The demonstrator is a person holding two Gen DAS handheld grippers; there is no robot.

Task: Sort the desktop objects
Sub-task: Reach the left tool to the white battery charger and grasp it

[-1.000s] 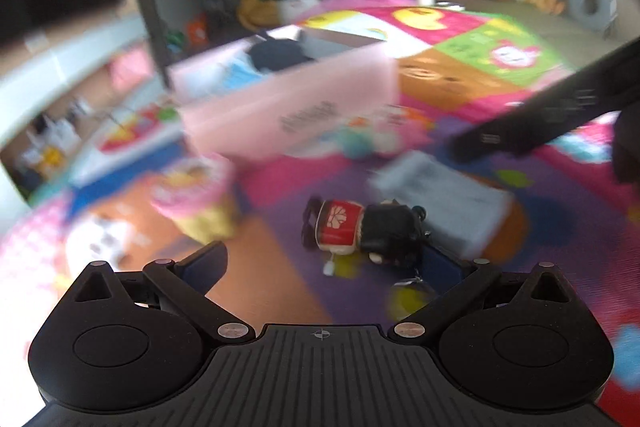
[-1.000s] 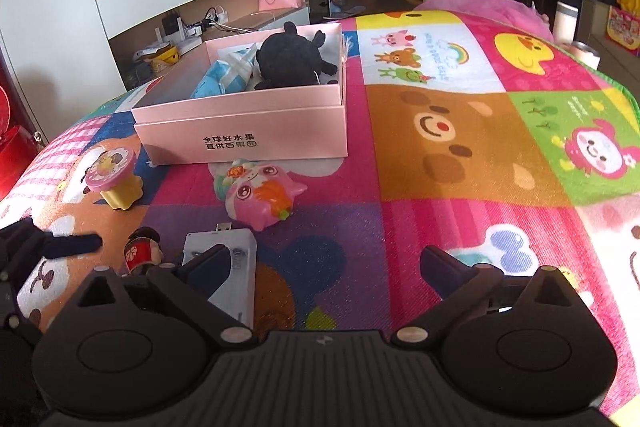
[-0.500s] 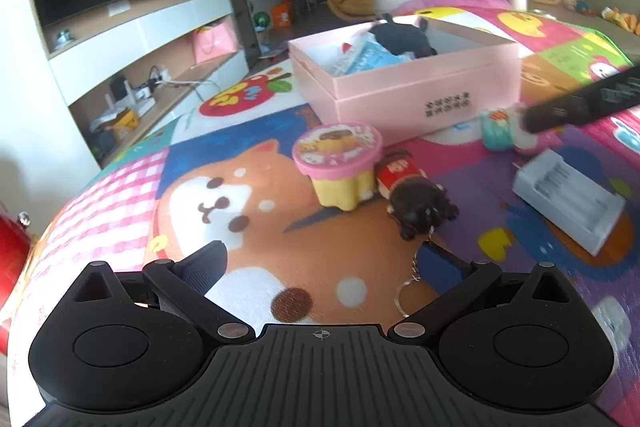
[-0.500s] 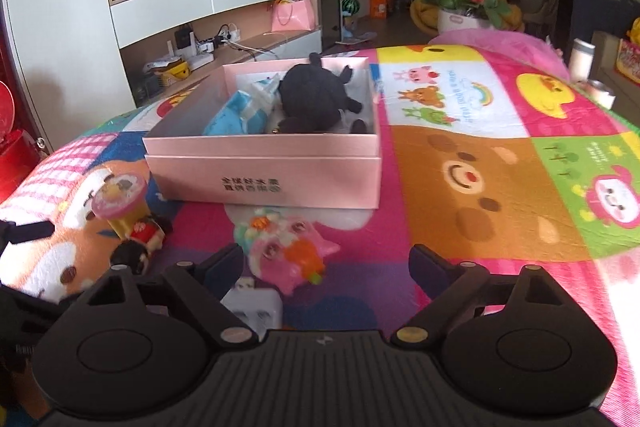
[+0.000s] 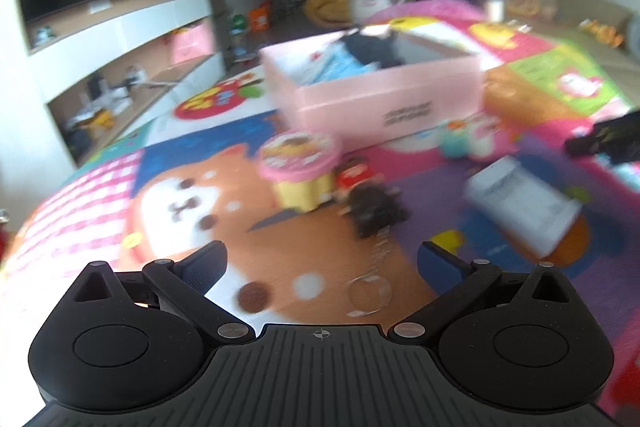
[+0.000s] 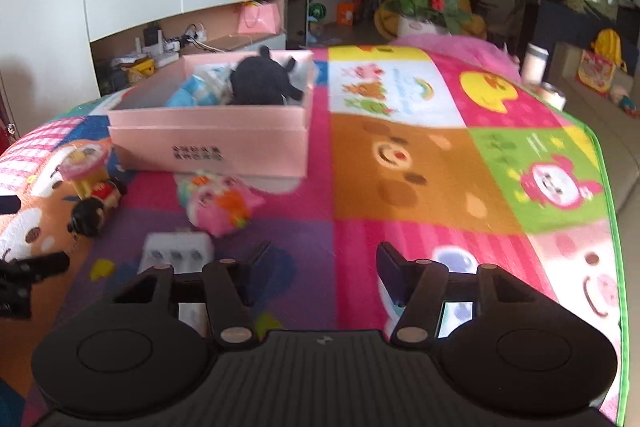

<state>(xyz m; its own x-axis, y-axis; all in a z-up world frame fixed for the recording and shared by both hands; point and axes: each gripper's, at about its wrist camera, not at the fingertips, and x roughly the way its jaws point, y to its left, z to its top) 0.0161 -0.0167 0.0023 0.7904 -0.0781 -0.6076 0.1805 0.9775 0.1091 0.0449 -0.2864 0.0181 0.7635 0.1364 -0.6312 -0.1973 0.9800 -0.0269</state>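
Now the right gripper (image 6: 322, 265) has just been closing its jaws on nothing; the white charger (image 6: 176, 253) lies off its left finger, so a grab could miss. Left gripper (image 5: 320, 261) gapes empty above the keyring doll (image 5: 376, 205). Print on the pink box (image 6: 208, 141) is too blurred to read.

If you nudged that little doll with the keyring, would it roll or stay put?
The doll lies on its side on the mat, so it would probably slide or wobble. Its keyring trails loose and would likely drag behind.
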